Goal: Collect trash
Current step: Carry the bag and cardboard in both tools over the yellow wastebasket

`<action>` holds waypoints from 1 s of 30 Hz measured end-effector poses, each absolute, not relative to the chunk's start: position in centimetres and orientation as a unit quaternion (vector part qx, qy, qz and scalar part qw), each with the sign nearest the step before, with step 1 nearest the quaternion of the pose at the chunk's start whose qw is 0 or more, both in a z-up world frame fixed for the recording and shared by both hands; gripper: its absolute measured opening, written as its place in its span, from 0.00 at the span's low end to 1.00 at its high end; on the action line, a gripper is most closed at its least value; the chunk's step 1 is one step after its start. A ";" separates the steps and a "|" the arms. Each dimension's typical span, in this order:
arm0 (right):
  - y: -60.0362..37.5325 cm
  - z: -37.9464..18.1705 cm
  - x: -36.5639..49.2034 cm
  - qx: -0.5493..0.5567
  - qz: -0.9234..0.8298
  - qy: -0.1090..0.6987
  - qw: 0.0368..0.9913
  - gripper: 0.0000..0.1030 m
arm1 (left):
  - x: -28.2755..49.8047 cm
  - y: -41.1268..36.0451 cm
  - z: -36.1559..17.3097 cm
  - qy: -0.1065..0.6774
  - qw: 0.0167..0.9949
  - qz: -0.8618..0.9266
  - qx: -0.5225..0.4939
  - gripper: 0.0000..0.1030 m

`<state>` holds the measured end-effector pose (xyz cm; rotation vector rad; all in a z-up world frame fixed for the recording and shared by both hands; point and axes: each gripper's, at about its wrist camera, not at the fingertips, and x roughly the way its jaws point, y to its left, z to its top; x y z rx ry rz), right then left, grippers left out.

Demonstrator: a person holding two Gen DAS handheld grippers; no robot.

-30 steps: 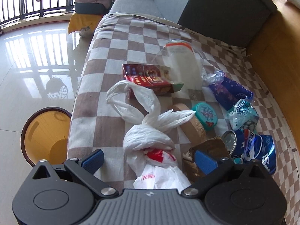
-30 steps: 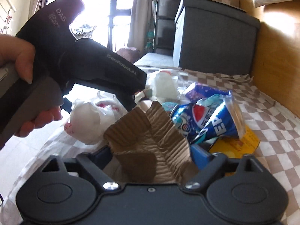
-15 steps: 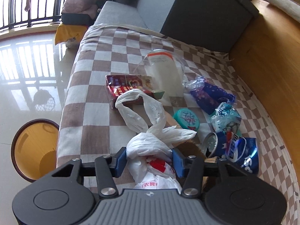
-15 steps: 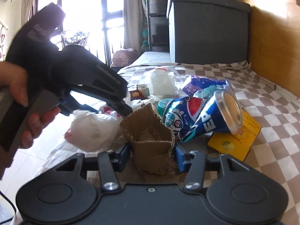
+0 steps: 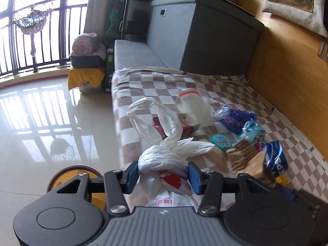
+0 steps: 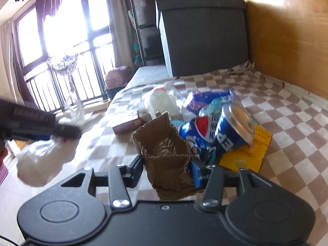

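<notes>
My left gripper (image 5: 163, 177) is shut on a knotted white plastic bag (image 5: 164, 160) and holds it lifted near the left edge of the checkered bed (image 5: 143, 82). The bag also shows, blurred, in the right wrist view (image 6: 45, 160) under the left gripper body (image 6: 37, 127). My right gripper (image 6: 166, 170) is shut on a crumpled brown cardboard sleeve (image 6: 166, 149), which also shows in the left wrist view (image 5: 244, 160). A yellow-lined round bin (image 5: 78, 176) stands on the floor beside the bed, partly hidden by my left gripper.
Other trash lies on the bed: crushed Pepsi cups (image 6: 217, 131), a red box (image 6: 127, 126), a milky plastic bottle (image 6: 162, 102), blue wrappers (image 6: 205, 98), a teal lid (image 5: 220, 140), a yellow flat pack (image 6: 252, 149). A grey cabinet (image 5: 205, 34) and wooden wall (image 5: 287, 65) bound the bed.
Both grippers closed from open, the left on the white bag and the right on the cardboard sleeve. Both have since lifted and tilted up; the bag is off the bed.
</notes>
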<state>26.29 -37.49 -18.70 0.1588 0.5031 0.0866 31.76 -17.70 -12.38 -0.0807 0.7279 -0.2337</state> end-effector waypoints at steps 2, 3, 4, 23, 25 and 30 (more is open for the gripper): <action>-36.9 -18.2 26.0 0.073 0.040 0.239 0.967 0.48 | 31.3 -16.4 -12.4 0.351 0.930 -0.109 -0.029 0.50; -36.5 -17.8 26.0 0.068 0.037 0.235 0.969 0.48 | 31.0 -15.8 -12.4 0.348 0.931 -0.107 -0.022 0.50; -36.2 -17.5 25.9 0.064 0.033 0.231 0.970 0.48 | 30.6 -15.0 -12.4 0.346 0.932 -0.106 -0.016 0.50; -24.0 -14.0 27.2 0.013 0.040 0.234 0.971 0.48 | 28.1 -2.4 -12.4 0.313 0.947 -0.069 -0.020 0.50; -22.3 -13.5 27.5 0.001 0.045 0.236 0.971 0.48 | 28.1 -0.8 -12.1 0.309 0.949 -0.063 -0.028 0.50; -18.0 -12.3 28.8 -0.020 0.048 0.245 0.968 0.49 | 28.6 3.2 -10.8 0.297 0.953 -0.048 -0.036 0.50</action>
